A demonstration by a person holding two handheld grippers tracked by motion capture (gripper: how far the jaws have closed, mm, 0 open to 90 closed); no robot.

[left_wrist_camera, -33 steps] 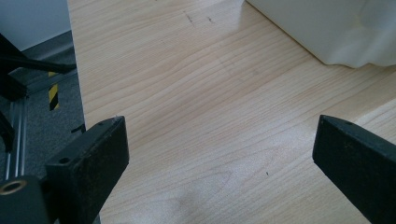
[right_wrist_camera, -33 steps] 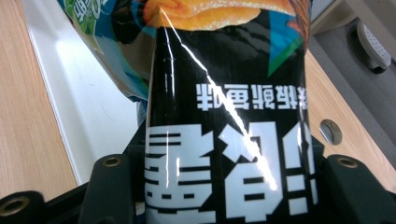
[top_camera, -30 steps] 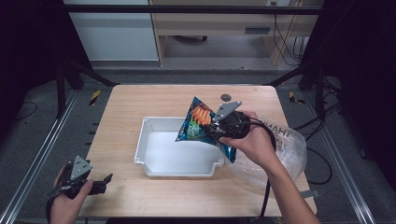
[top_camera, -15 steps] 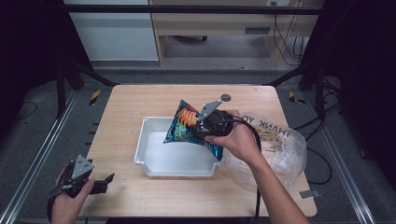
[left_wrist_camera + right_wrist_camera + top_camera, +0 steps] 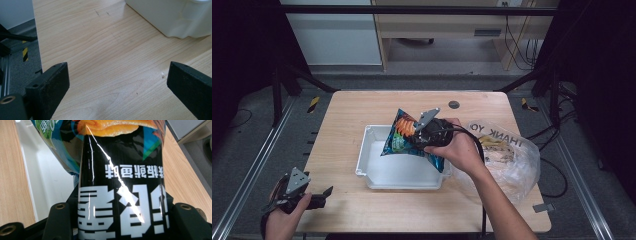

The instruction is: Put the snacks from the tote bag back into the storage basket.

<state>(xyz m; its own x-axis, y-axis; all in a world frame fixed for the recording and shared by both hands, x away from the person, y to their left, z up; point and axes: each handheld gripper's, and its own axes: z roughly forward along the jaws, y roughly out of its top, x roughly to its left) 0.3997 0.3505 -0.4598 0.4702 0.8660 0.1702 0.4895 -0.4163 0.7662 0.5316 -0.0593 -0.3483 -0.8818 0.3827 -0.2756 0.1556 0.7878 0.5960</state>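
Your right gripper (image 5: 419,134) is clamped on the chip bag (image 5: 404,137), its jaws pinching the crinkled foil near one end so the bag hangs tilted just above the white bin (image 5: 371,176). In the right gripper view the bag (image 5: 120,185) sits squarely between the jaws, its glossy printed face toward the camera and the bin's (image 5: 47,177) inside behind it.

Judging by its puffed shape and foil skin, the bag will likely be light, soft and slippery, and the chips inside fragile. Take it by the flat seam or an end, not across the belly, and squeeze no harder than you must.

Your left gripper (image 5: 314,199) rests near the table (image 5: 347,112) corner, well apart from the bin on its left side, jaws spread wide over bare wood with nothing between them.

Count: one chip bag, one bin, one clear plastic bag (image 5: 512,160) just right of the bin, which seems to hold more packets, though how many cannot be told, and two grippers.
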